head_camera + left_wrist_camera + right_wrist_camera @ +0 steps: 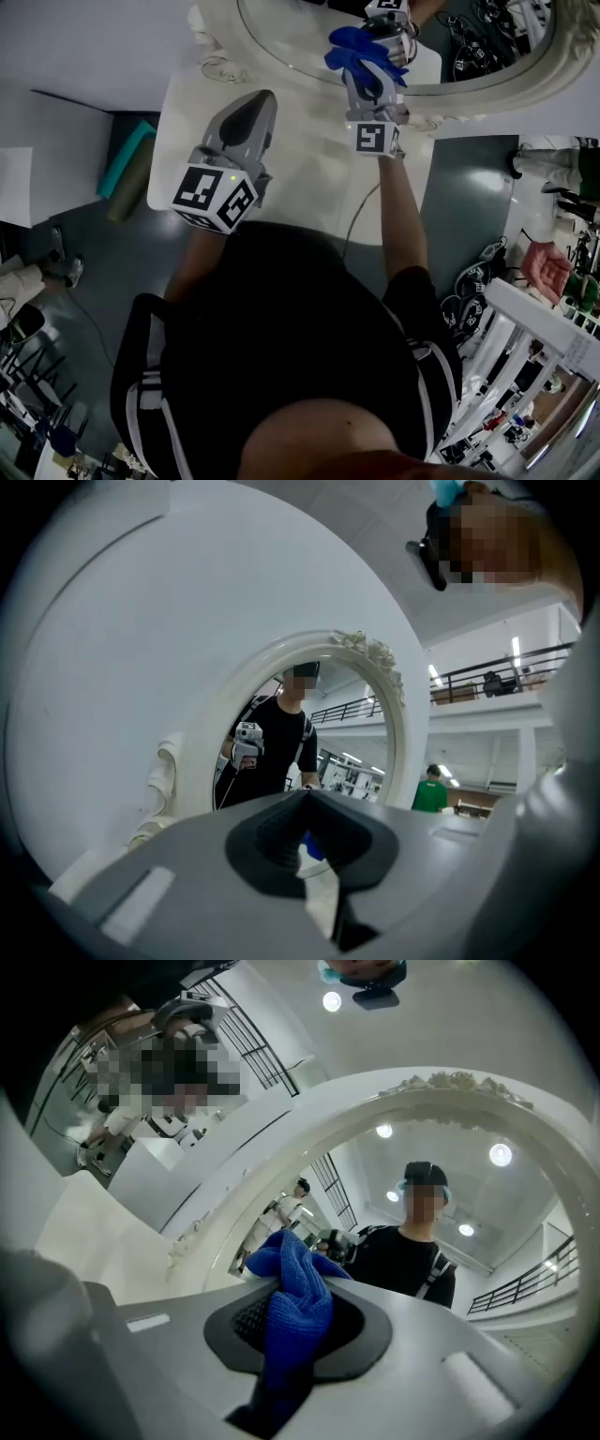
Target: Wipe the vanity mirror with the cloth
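A white table (300,187) stands on a dark floor (122,253). At the table's 12 o'clock side stands a big round mirror (291,33) with a curly white frame. A thin cord (359,211) lies on the table top, running toward 5 o'clock.
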Demonstrator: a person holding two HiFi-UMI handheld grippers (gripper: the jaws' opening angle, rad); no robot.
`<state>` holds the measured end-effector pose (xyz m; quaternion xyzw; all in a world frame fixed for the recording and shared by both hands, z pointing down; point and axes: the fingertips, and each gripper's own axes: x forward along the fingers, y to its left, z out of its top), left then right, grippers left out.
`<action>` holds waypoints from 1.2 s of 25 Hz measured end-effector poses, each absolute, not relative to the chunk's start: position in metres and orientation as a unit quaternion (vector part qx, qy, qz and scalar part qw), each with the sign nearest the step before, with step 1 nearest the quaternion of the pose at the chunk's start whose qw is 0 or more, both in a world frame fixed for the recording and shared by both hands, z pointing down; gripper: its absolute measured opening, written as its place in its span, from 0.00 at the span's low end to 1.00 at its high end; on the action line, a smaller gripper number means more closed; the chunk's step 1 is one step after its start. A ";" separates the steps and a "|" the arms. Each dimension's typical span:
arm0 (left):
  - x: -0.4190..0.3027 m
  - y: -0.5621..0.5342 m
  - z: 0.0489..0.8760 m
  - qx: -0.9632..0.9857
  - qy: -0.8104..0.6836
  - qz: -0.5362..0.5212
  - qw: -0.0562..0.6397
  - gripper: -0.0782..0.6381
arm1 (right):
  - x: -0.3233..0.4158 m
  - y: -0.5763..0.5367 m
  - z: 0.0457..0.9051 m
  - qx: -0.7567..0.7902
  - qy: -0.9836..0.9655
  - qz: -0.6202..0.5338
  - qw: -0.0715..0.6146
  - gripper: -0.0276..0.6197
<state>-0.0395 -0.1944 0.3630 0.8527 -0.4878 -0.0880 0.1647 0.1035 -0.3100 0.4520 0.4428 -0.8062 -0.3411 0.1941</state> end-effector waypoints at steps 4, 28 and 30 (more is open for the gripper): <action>-0.044 -0.193 0.367 0.849 -0.493 -0.084 0.169 0.12 | 0.092 -0.311 0.486 0.414 -0.819 -0.316 0.240 0.12; -0.070 -0.171 0.378 0.822 -0.535 -0.071 0.180 0.13 | 0.054 -0.315 0.602 0.338 -0.865 -0.118 0.351 0.11; -0.076 -0.165 0.379 0.817 -0.542 -0.071 0.181 0.12 | 0.052 -0.315 0.607 0.344 -0.869 -0.102 0.340 0.11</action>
